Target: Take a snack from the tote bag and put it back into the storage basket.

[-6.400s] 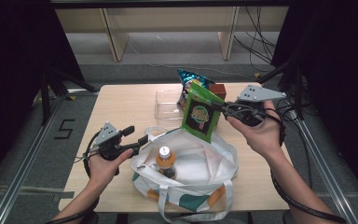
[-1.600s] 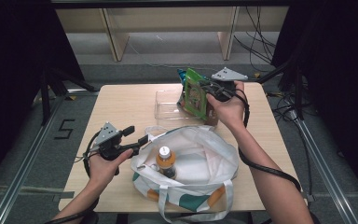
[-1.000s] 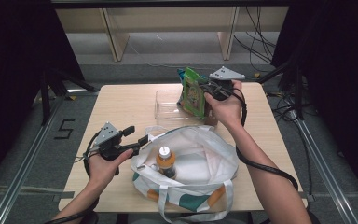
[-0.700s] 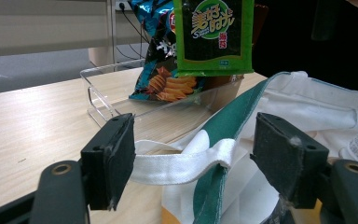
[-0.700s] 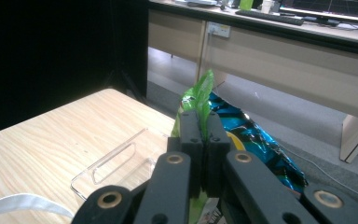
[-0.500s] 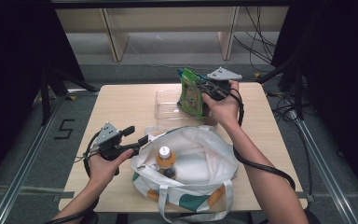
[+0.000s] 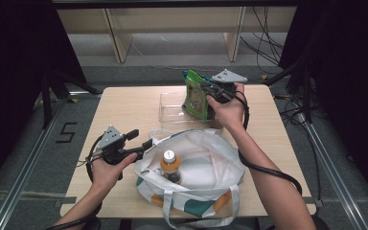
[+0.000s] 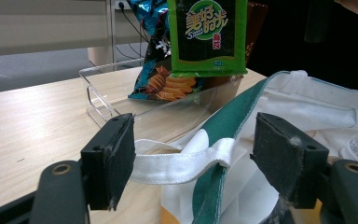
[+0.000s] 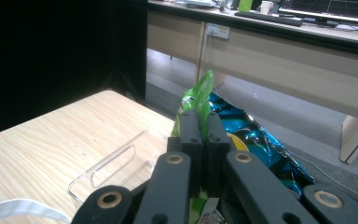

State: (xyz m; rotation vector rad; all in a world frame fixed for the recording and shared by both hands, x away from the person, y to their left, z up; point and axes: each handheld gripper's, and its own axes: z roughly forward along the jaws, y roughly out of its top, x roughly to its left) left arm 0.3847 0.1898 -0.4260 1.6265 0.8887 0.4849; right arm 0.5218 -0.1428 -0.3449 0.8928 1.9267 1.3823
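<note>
Green snack bag [image 7: 196,97], glossy with a round logo and printed chips, hangs upright over the clear tray [image 7: 170,111] at the table's [image 7: 124,110] twelve o'clock, its top edge pinched flat by the right gripper [image 7: 210,91]. A blue snack bag [image 9: 256,135] leans just behind it. At six o'clock, the left gripper [image 8: 193,163], jaws spread, straddles the white strap [image 8: 177,164] of the tote bag [image 7: 206,158], an orange-capped bottle [image 7: 170,165] inside.

Reading "5" taped on the floor [image 7: 66,132] at left, plus Chinese characters over a small unclear Latin word on the green snack bag [image 8: 207,35]
</note>
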